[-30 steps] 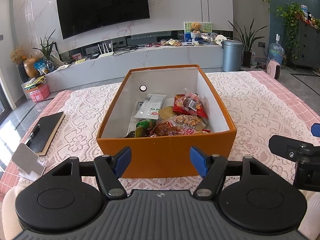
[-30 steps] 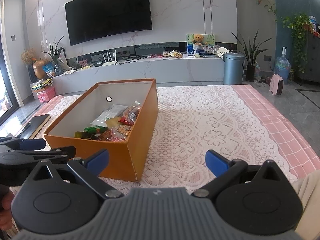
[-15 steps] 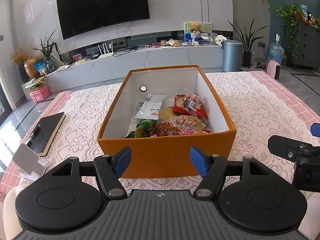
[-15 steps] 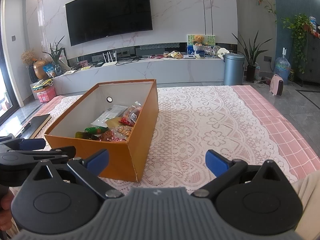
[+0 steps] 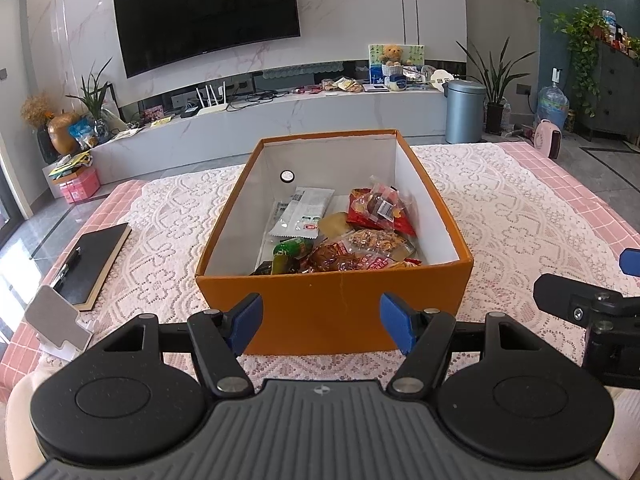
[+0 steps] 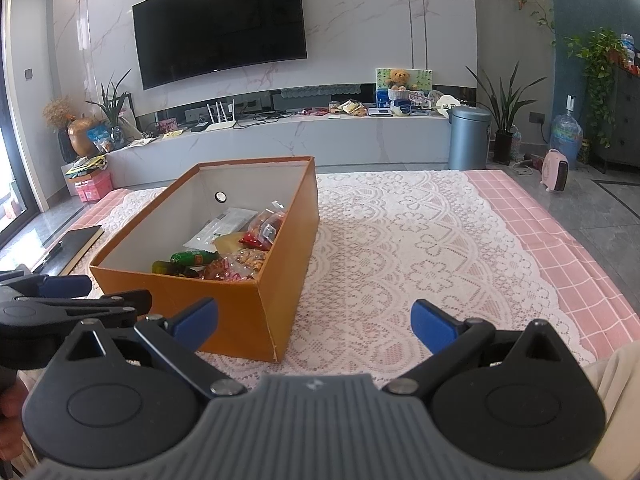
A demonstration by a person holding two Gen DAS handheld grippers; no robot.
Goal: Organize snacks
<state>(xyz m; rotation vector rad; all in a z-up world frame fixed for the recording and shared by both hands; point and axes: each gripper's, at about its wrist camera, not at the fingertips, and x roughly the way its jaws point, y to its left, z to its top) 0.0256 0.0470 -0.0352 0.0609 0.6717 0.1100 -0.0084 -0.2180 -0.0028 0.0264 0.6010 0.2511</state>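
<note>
An orange cardboard box (image 5: 336, 308) with a white interior sits open on a lace tablecloth (image 5: 500, 216) laid over a pink checked cover (image 6: 568, 240). The snacks lie heaped in the near half of the box: a white flat packet (image 5: 304, 216) toward 12 o'clock, a red bag (image 5: 378, 210) at 2 o'clock against the right wall, a clear pack of nuts (image 5: 378, 240) beneath it, a green packet (image 5: 292, 249) at 8 o'clock and a reddish-brown meat snack pack (image 5: 336, 258) at 6 o'clock against the near wall. A round hole (image 5: 287, 176) shows in the far wall.

The left gripper (image 5: 321, 322) hovers just in front of the box's near wall, its 2 blue pads (image 5: 247, 322) standing wide apart with nothing between them. The right gripper (image 6: 314, 320) hangs at the box's near right corner, at 3 o'clock from the left one, its blue pads (image 6: 434, 326) also spread wide and empty; the corner of the box appears between them only in the background.

On the tablecloth at 9 o'clock from the box lie a black notebook (image 5: 94, 264) with a pen (image 5: 68, 264) on it, and a grey phone stand (image 5: 56, 322) nearer the camera. Beyond the table are a wall-mounted television (image 5: 208, 12), a marble console (image 5: 280, 120) and a blue-grey bin (image 5: 464, 110).
</note>
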